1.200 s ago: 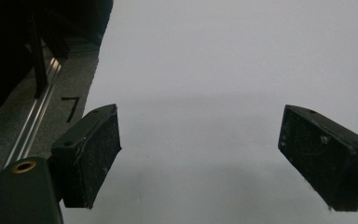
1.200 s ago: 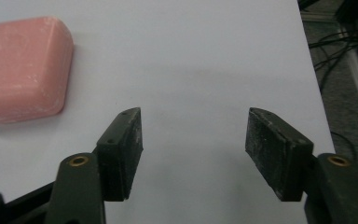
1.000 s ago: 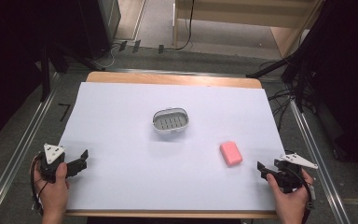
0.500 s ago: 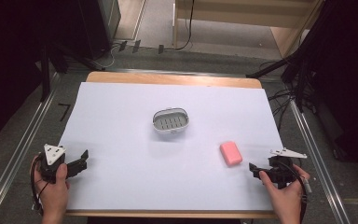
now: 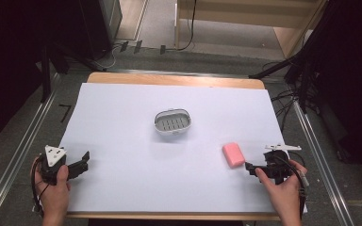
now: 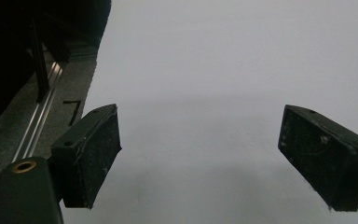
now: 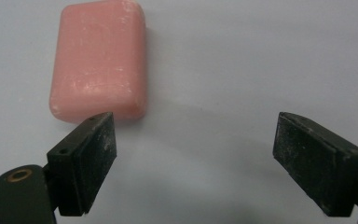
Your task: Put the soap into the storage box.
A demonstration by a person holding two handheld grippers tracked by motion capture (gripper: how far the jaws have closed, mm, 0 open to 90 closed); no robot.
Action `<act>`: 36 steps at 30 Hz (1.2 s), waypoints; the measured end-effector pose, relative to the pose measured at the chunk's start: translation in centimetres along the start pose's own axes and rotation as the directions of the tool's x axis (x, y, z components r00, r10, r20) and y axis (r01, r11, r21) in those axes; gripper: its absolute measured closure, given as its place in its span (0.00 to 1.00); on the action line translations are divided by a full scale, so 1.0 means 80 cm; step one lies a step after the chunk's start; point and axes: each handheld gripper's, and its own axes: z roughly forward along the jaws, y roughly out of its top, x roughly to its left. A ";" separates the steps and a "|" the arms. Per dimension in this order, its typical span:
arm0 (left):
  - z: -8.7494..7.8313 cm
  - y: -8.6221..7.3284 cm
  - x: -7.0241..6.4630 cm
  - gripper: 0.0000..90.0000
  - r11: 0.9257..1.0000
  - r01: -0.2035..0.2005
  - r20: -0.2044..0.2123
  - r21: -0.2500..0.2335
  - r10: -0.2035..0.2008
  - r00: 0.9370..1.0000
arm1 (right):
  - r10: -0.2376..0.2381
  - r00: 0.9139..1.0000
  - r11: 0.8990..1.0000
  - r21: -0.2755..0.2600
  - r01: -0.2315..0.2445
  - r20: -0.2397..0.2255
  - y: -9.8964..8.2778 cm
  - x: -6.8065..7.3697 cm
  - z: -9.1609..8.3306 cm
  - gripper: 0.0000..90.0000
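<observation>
The bench (image 5: 122,122) is the largest thing here — a wooden top with a white sheet (image 5: 207,103) spread over nearly all of it, a strip of bare wood showing along the far edge; grey floor and metal rails run along both of its sides. Near the middle of the sheet, a little toward the far edge, sits a small oval soap dish (image 5: 173,122), pale-rimmed with a slotted grey floor, and nothing lies in it. The bar of pink soap (image 5: 234,155) lies flat on the sheet toward the near right corner, well apart from the dish; in the right gripper view the bar (image 7: 99,60) is rectangular with rounded corners and whitish scuffs on its top face.

The right hand-held gripper (image 5: 249,166), held in a hand at the near right corner, points toward the soap; its jaws have just been opening and stand spread — nothing is between them, and the bar lies just ahead of the left jaw tip, untouched as far as can be seen. The left hand-held gripper (image 5: 84,157) rests in a hand at the near left corner, close to the left edge; its jaws are released and wide apart over bare sheet (image 6: 223,93), gripping nothing.
</observation>
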 end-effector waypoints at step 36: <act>0.001 0.001 -0.001 0.15 1.000 -0.005 -0.002 0.011 0.005 1.000 | -0.017 1.000 0.997 0.076 0.018 -0.020 0.042 0.071 0.050 0.16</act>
